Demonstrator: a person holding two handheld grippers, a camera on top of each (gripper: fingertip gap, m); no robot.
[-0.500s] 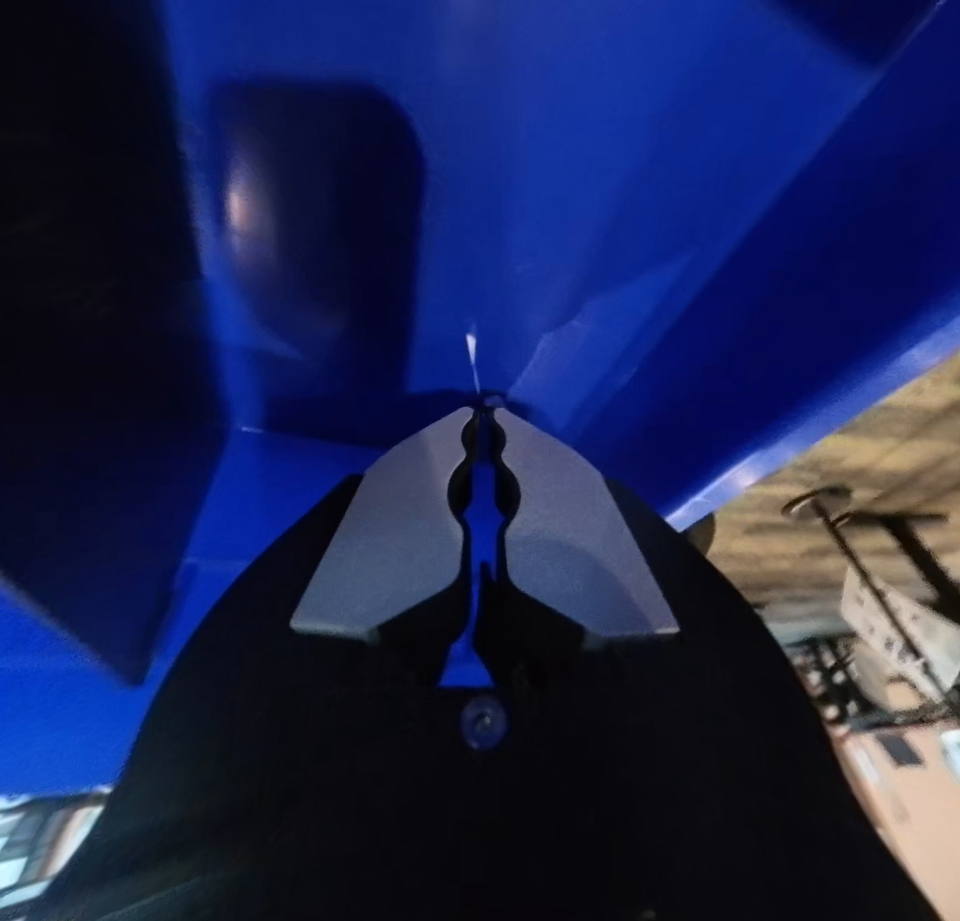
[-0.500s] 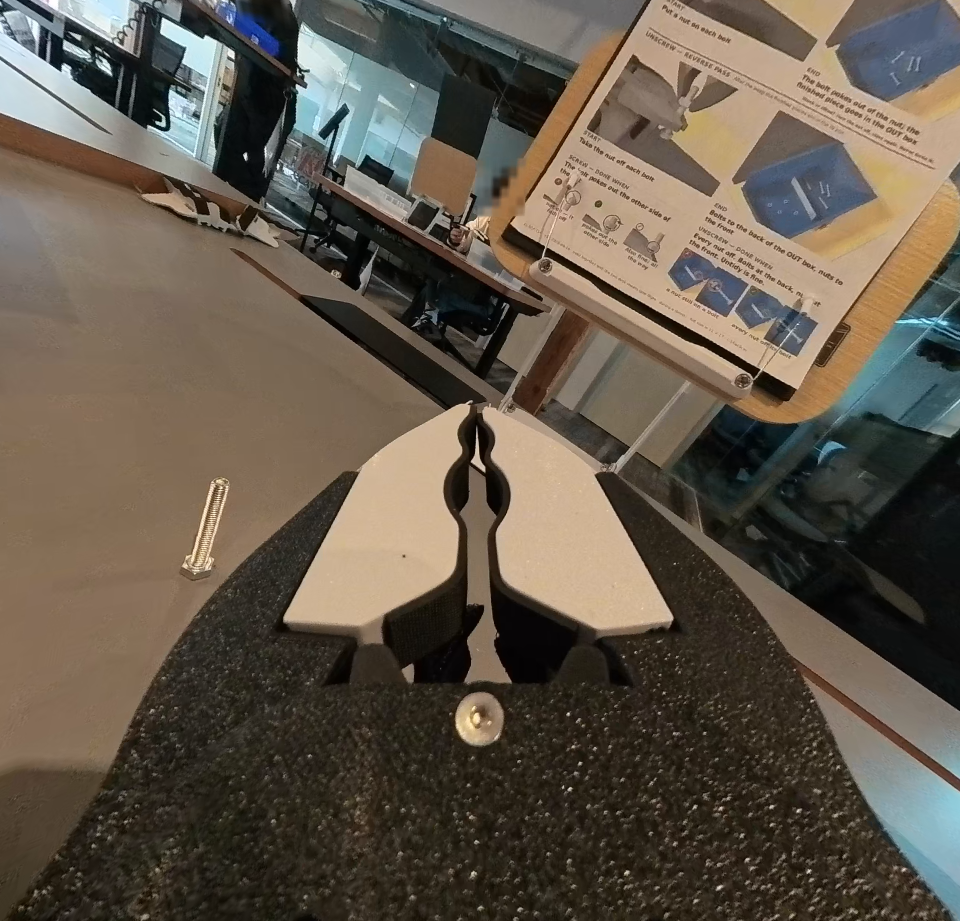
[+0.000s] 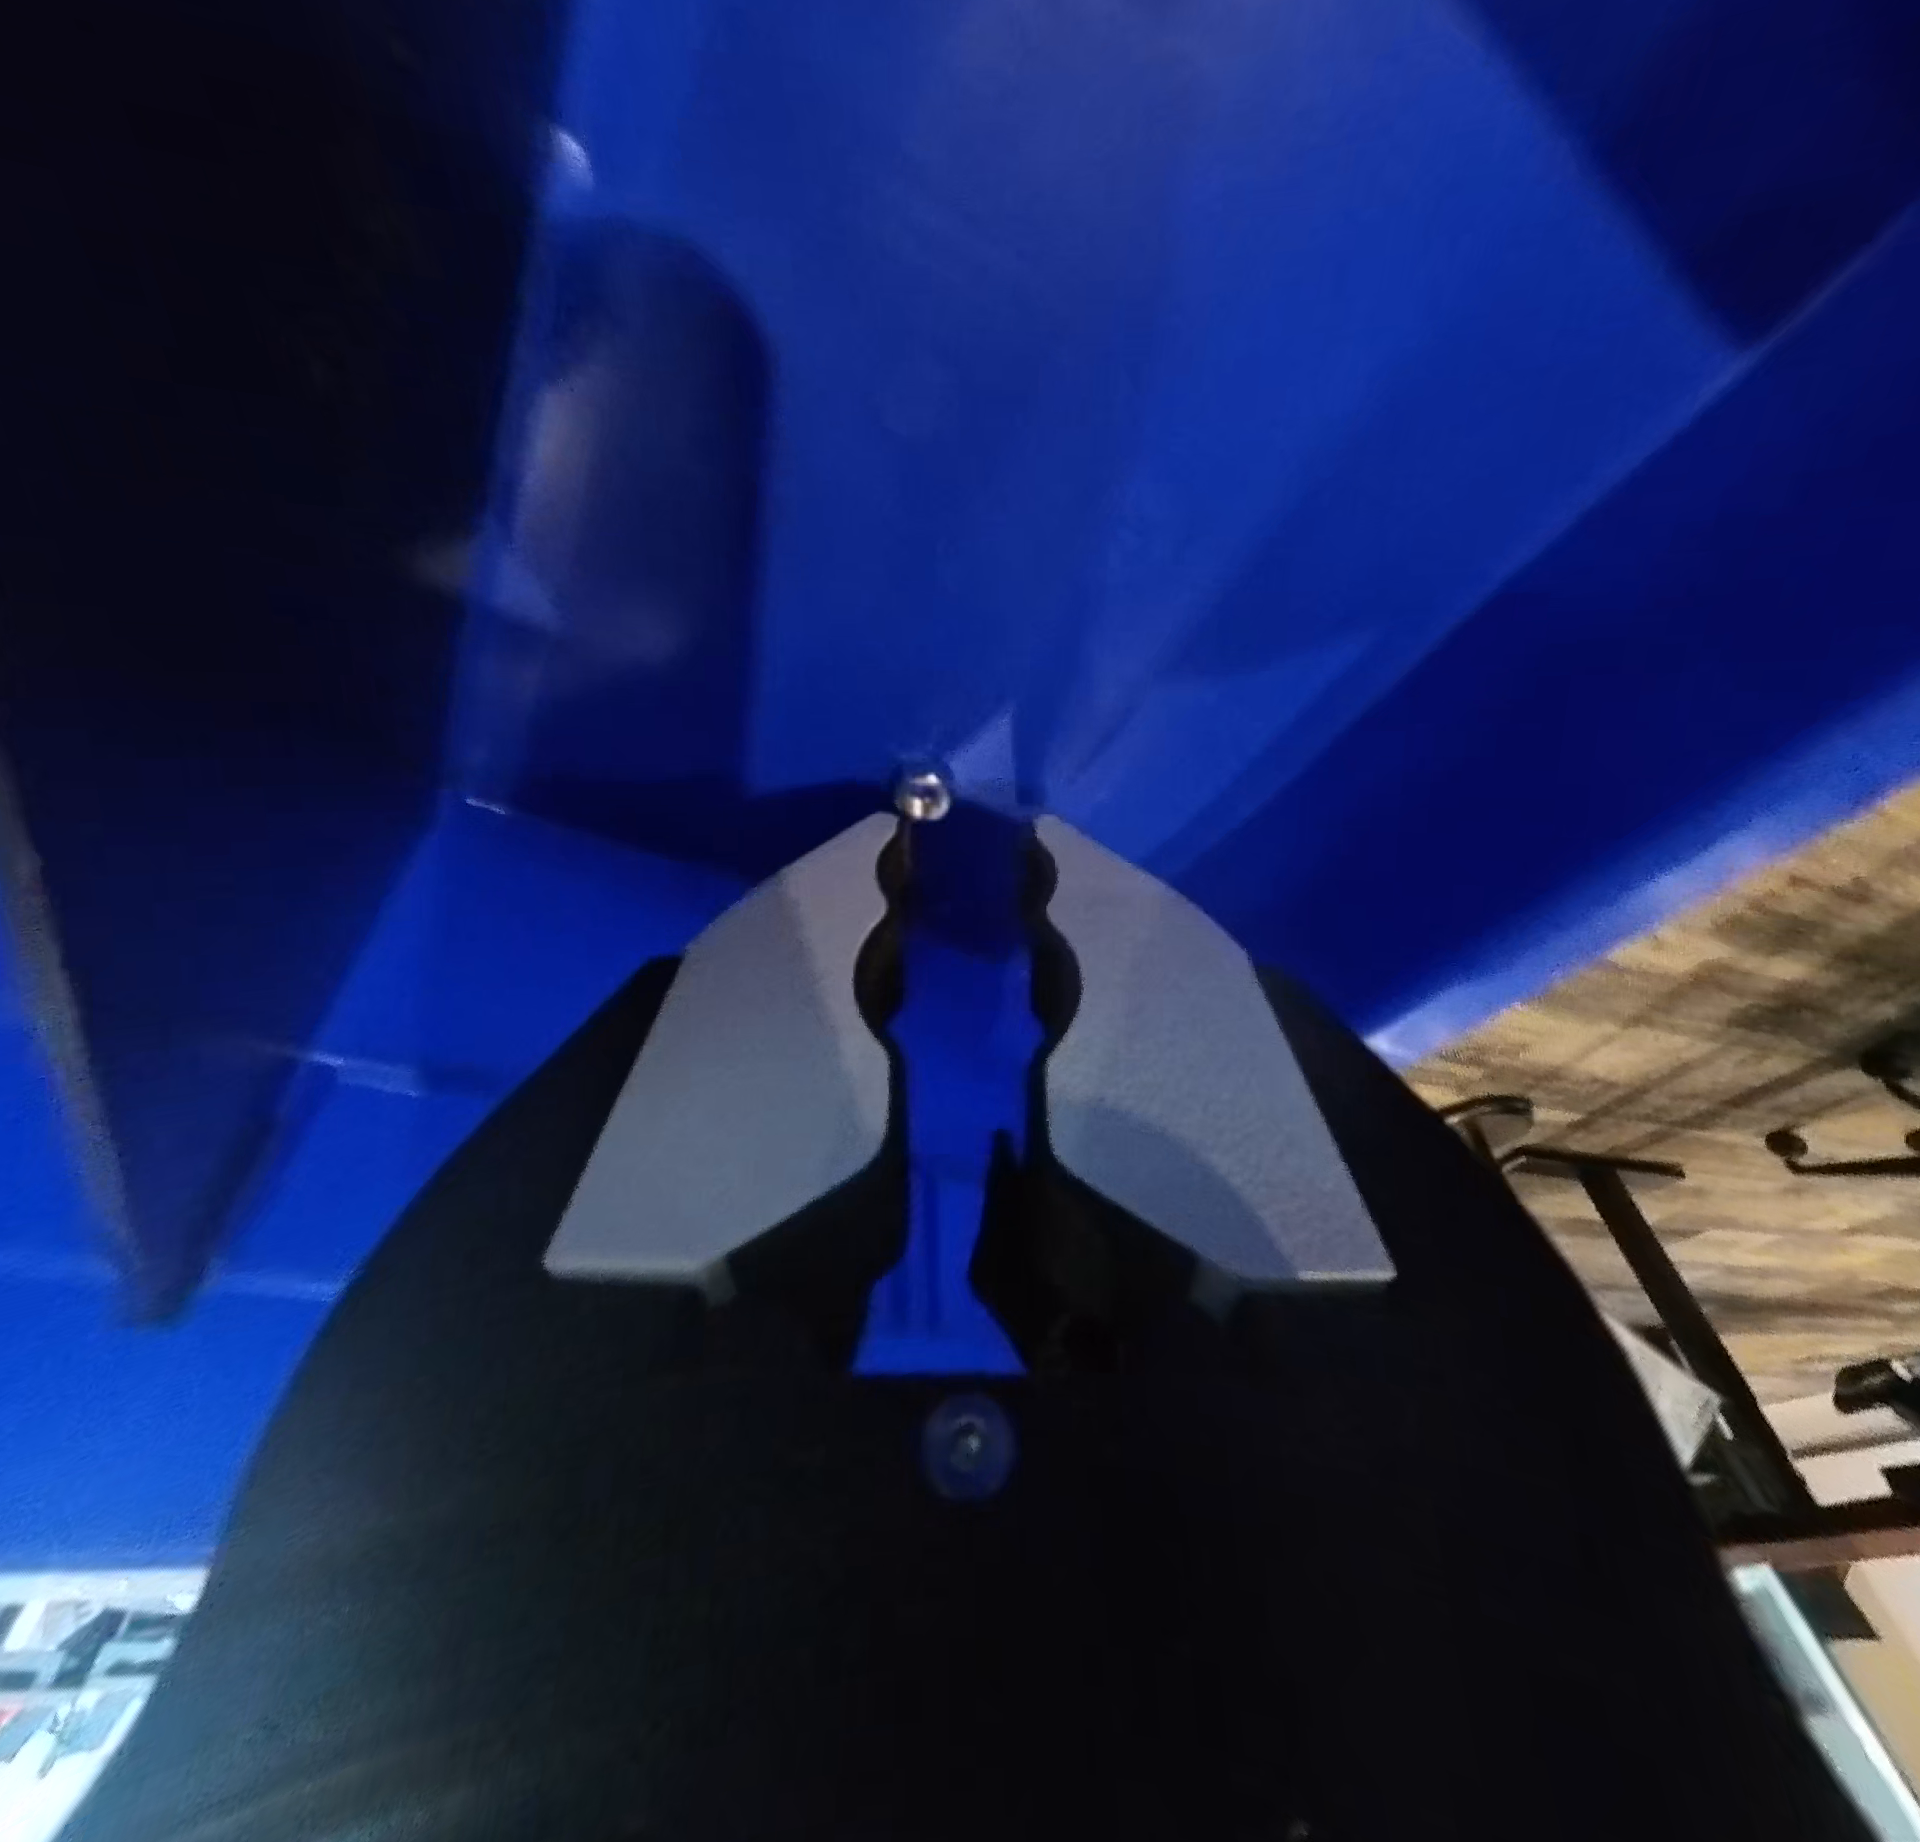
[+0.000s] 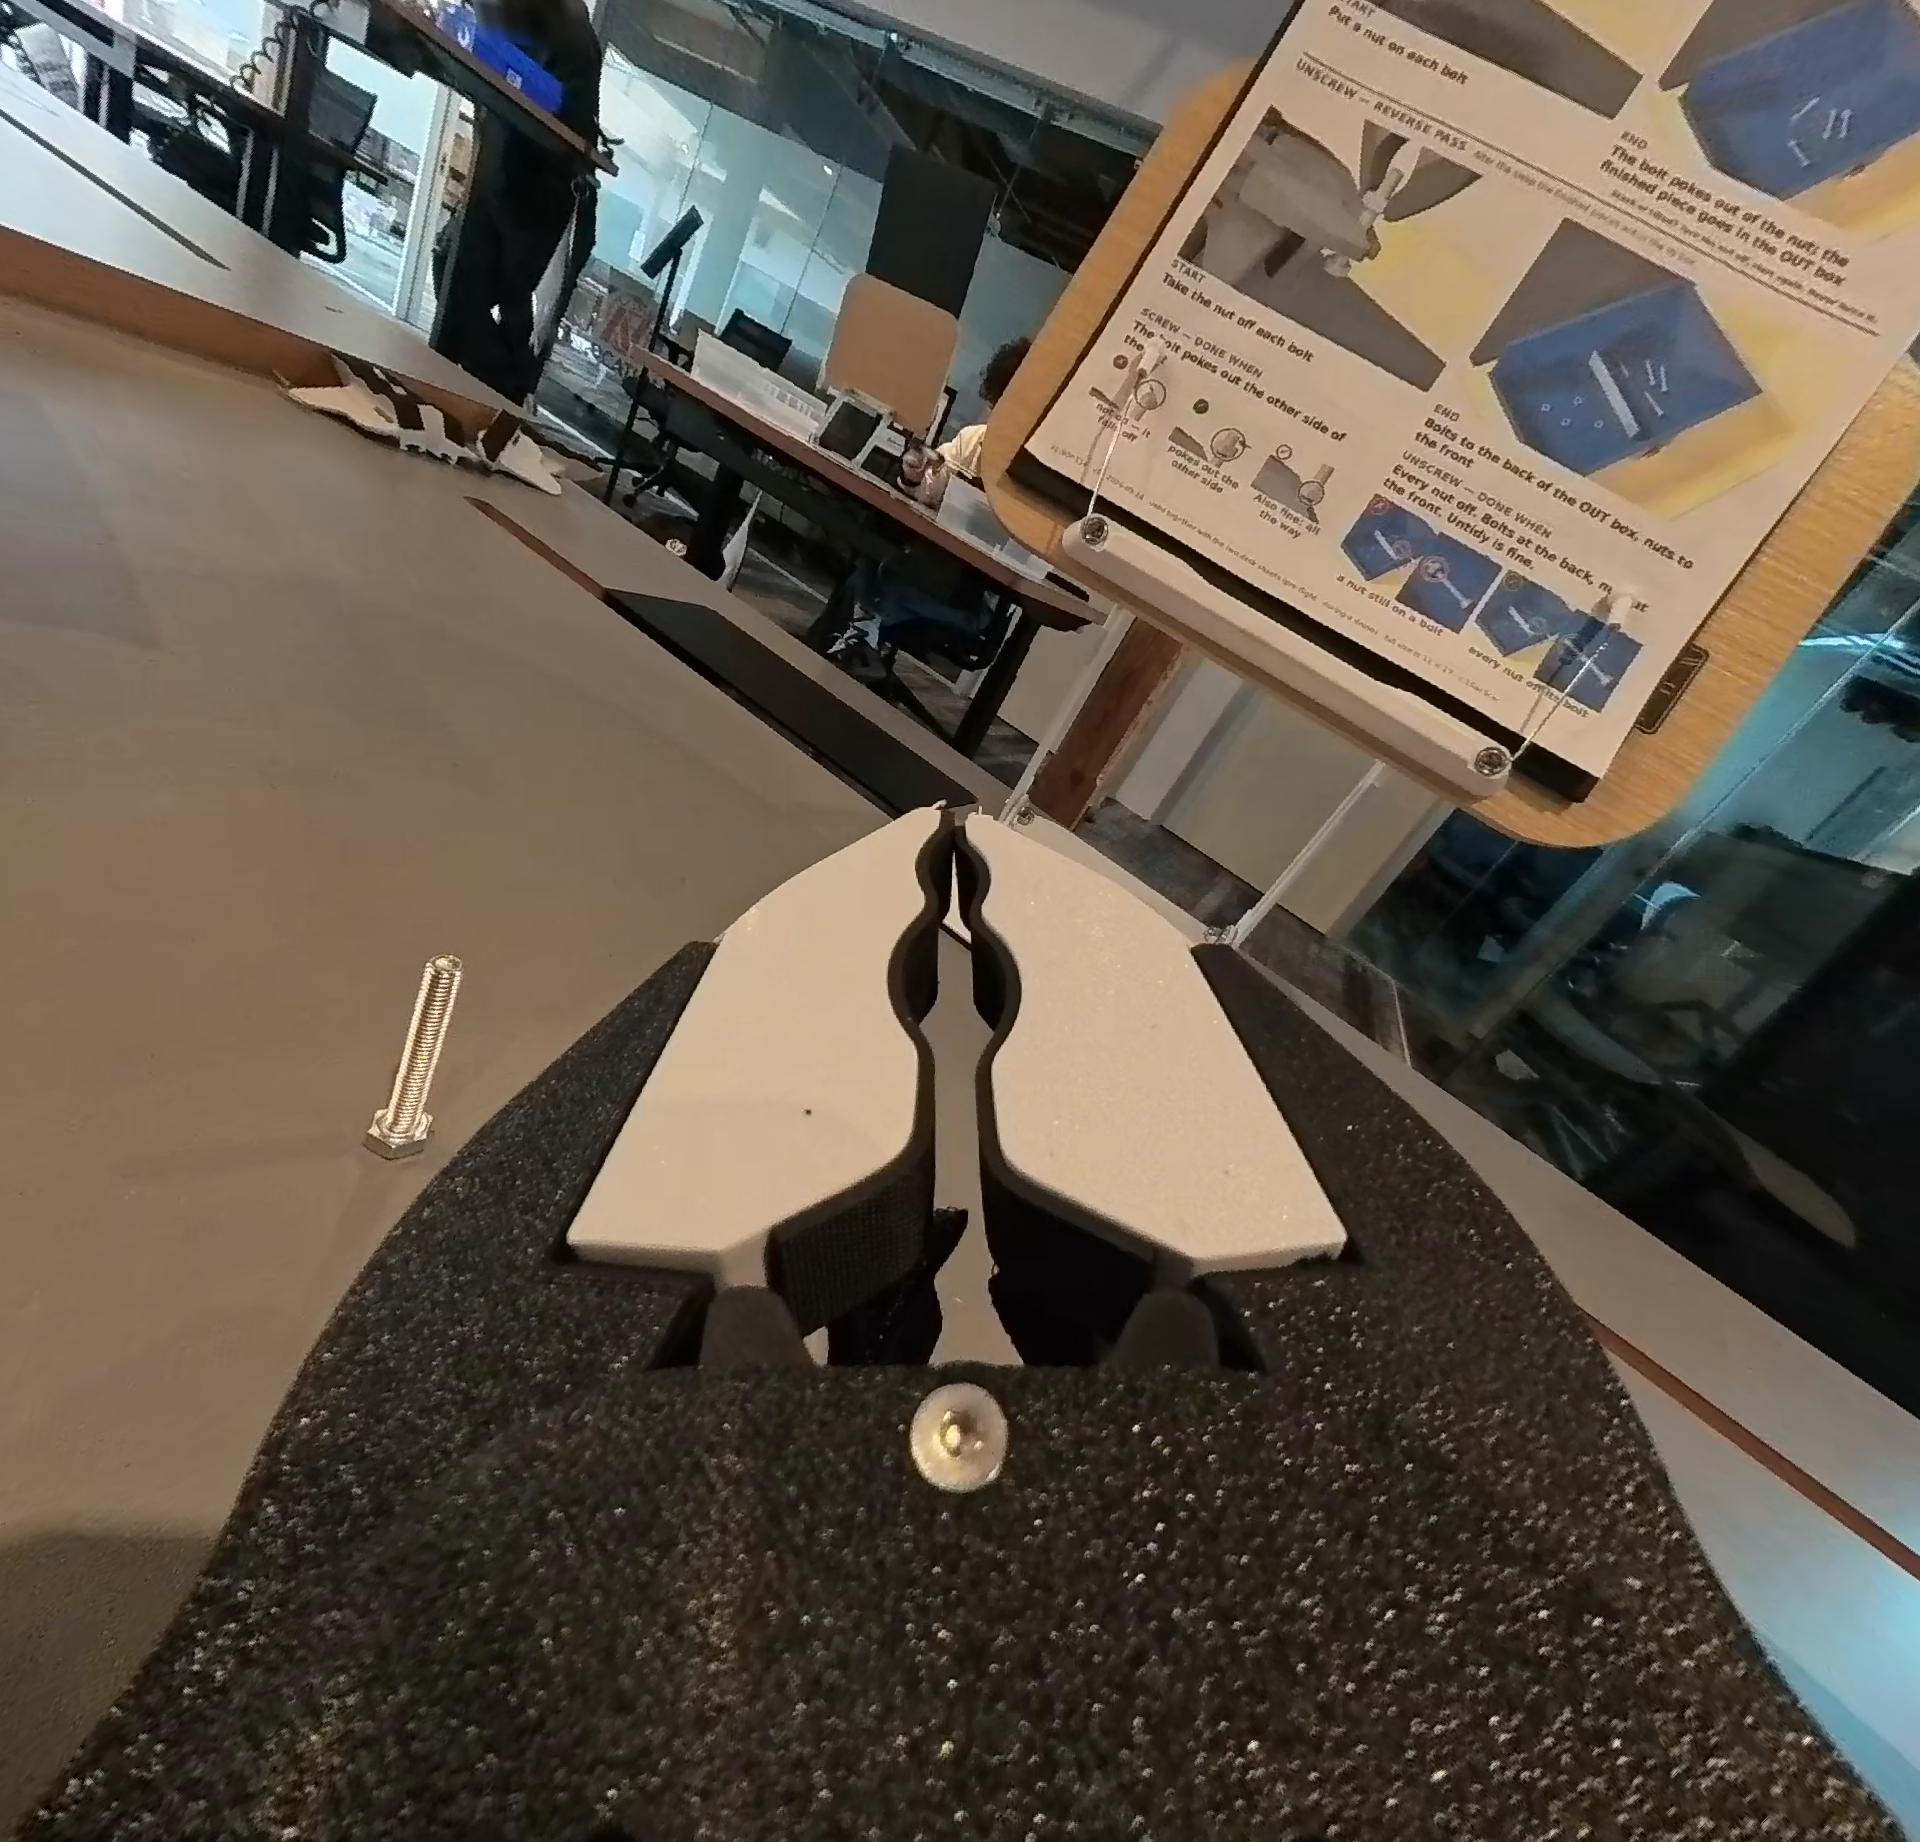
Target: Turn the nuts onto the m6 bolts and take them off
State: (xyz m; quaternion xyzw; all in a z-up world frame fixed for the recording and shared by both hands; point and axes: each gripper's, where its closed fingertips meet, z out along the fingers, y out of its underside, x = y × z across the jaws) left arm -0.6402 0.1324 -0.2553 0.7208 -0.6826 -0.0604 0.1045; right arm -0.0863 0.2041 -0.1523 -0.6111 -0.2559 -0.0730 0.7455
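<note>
Since the earlier frame the left hand-held gripper (image 3: pixel 961 828) has parted its jaws from nearly closed to a narrow gap, and a small shiny metal piece (image 3: pixel 923 793) now shows at the tip of its left finger (a nut or a bolt end, too blurred to say which). Whether the fingers grip it or only touch it I cannot tell. All around is the inside of the blue bin (image 3: pixel 1195 390), which the gripper reaches into; nothing else in it is visible.

On the other side, the right hand-held gripper (image 4: pixel 953 828) has its fingertips together with nothing between them. A bolt (image 4: pixel 416 1060) lies on the grey desk (image 4: pixel 260 753) just left of it, head toward the camera, long axis running forward and roughly parallel to the fingers. The right gripper is likely the nearer one, needing only a short move left.
</note>
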